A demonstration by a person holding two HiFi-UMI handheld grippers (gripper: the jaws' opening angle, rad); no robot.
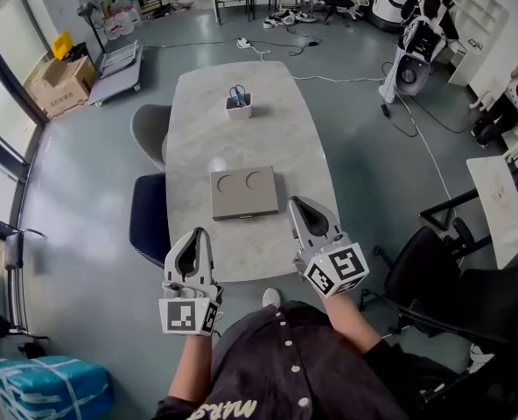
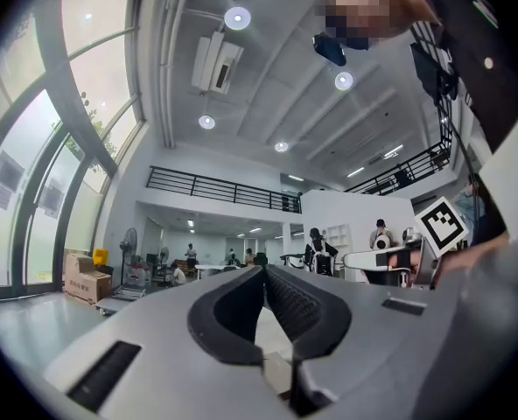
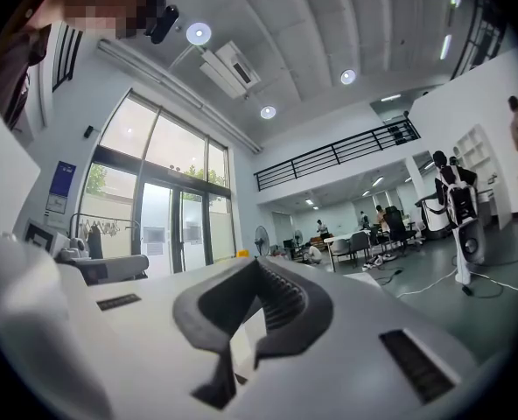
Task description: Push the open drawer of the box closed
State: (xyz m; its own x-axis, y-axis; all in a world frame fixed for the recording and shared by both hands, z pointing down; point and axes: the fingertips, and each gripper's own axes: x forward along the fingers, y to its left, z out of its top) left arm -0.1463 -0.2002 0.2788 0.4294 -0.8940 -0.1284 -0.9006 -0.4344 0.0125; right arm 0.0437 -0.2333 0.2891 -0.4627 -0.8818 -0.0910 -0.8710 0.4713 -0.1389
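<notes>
A flat grey-brown box (image 1: 244, 192) with two round recesses in its top lies on the long pale table (image 1: 276, 129), in its near half. From above I cannot make out its drawer. My left gripper (image 1: 196, 233) hovers at the table's near edge, left of and nearer than the box, jaws shut on nothing. My right gripper (image 1: 296, 202) is just right of the box's near right corner, also shut and empty. In the left gripper view the left gripper (image 2: 263, 269) points up at the room. In the right gripper view the right gripper (image 3: 257, 262) does the same, and no box shows in either.
A white holder with scissors (image 1: 238, 103) stands farther along the table. A grey chair (image 1: 148, 129) and a dark blue chair (image 1: 149, 217) sit at the table's left side. A black office chair (image 1: 430, 274) is close on my right. Cables lie on the floor beyond.
</notes>
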